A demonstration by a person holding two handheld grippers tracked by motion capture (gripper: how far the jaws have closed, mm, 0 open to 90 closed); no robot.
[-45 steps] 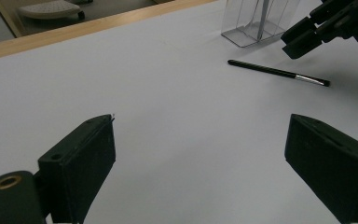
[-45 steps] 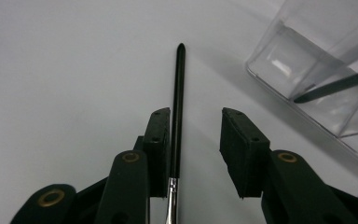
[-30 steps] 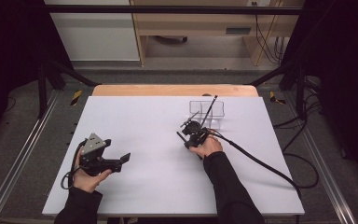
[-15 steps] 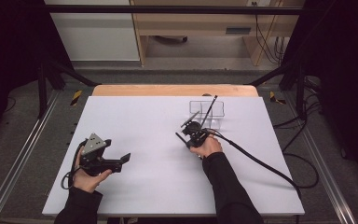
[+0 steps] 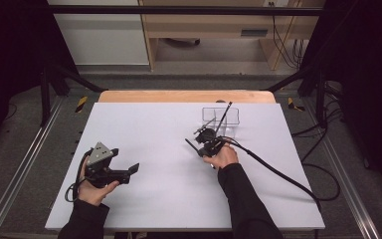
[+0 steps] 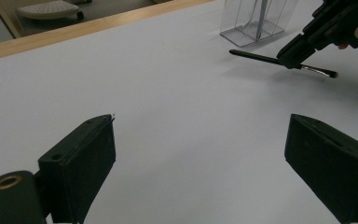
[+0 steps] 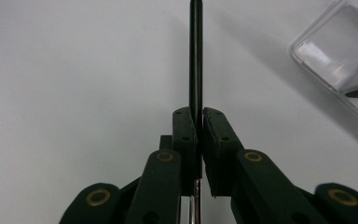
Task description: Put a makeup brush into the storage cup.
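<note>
While the left hand-held gripper (image 5: 129,172) rests low on the near left of the white desk (image 5: 154,129) with its jaws wide apart and nothing between them, the right hand-held gripper (image 5: 202,145) sits farther in, right of centre. Its jaws have just been closing and are now clamped on a thin black makeup brush (image 7: 196,56), gripped along its handle with the shaft running out ahead and the bristle end (image 6: 324,72) behind. Beyond it, near the far edge, stands a clear plastic holder (image 5: 221,119) with another slim brush (image 5: 225,113) leaning inside.
</note>
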